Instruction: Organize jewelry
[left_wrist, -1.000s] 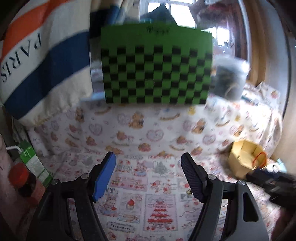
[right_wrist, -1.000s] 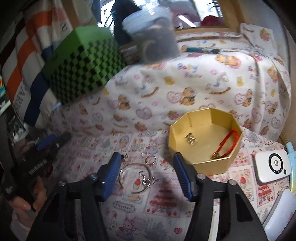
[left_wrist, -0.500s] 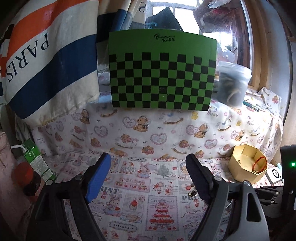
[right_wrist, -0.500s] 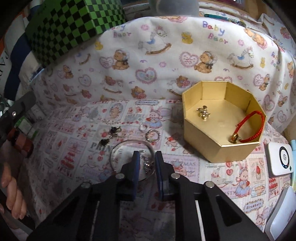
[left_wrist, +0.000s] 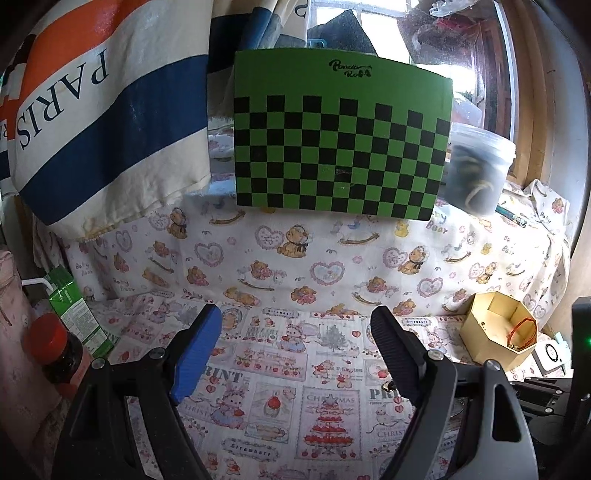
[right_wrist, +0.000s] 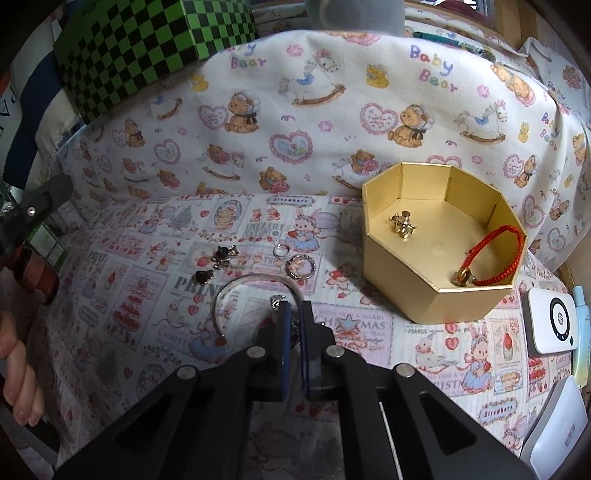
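In the right wrist view a silver bangle (right_wrist: 236, 286) with dangling charms lies on the printed cloth. My right gripper (right_wrist: 293, 308) is shut on the bangle's charm end, pointing steeply down. Just beyond it lie two rings (right_wrist: 301, 266) and two dark earrings (right_wrist: 223, 254). A gold octagonal box (right_wrist: 436, 295) stands to the right, holding a red cord bracelet (right_wrist: 495, 254) and gold earrings (right_wrist: 402, 225). My left gripper (left_wrist: 295, 350) hovers open over the cloth with nothing between its fingers; the gold box (left_wrist: 495, 343) sits at its far right.
A green checkered box (left_wrist: 340, 140) and a plastic tub (left_wrist: 476, 170) stand on the raised ledge behind. A juice carton (left_wrist: 70, 306) and a red-capped bottle (left_wrist: 55, 347) are at the left. A white device (right_wrist: 550, 321) lies right of the gold box. A person's hand (right_wrist: 18, 387) shows at the left edge.
My right gripper sank toward the cloth and its jaws went from wide apart to shut on the bangle's charm end. The left gripper's view steadied; its jaws spread slightly.
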